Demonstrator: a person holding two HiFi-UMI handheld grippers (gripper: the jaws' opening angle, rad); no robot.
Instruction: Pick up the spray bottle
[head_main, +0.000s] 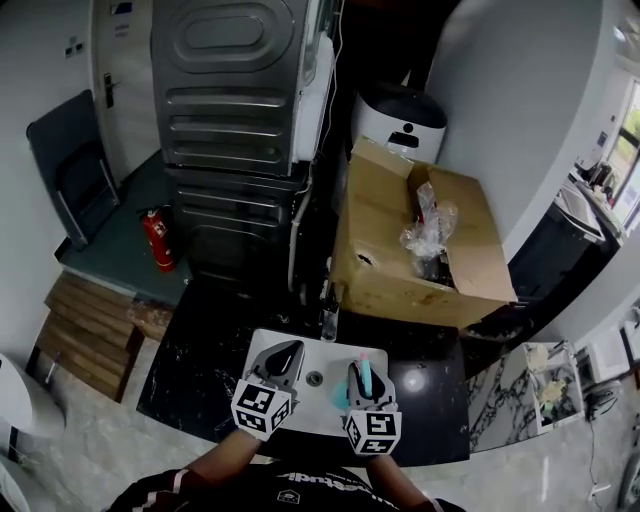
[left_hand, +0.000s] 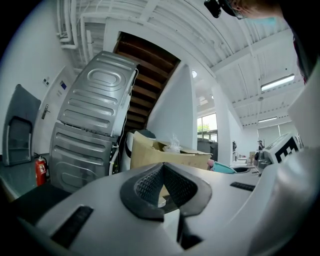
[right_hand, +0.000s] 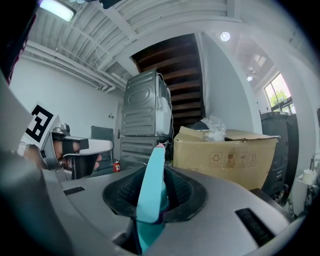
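Operator, your right claw (head_main: 362, 371) is clamping the teal plastic spray bottle (right_hand: 151, 198); your left claw (left_hand: 162, 168) is sitting closed, empty.

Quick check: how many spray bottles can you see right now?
1. The teal spray bottle is clamped between the jaws of the right gripper, over the white sink. Others could be hidden inside the open cardboard box behind it.

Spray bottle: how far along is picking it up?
Gripped already: the right hand-held gripper is shut on the teal spray bottle. The left hand-held gripper is shut and empty. Both are over the white sink; whether the bottle has lifted clear is hard to tell, so lifting may remain.
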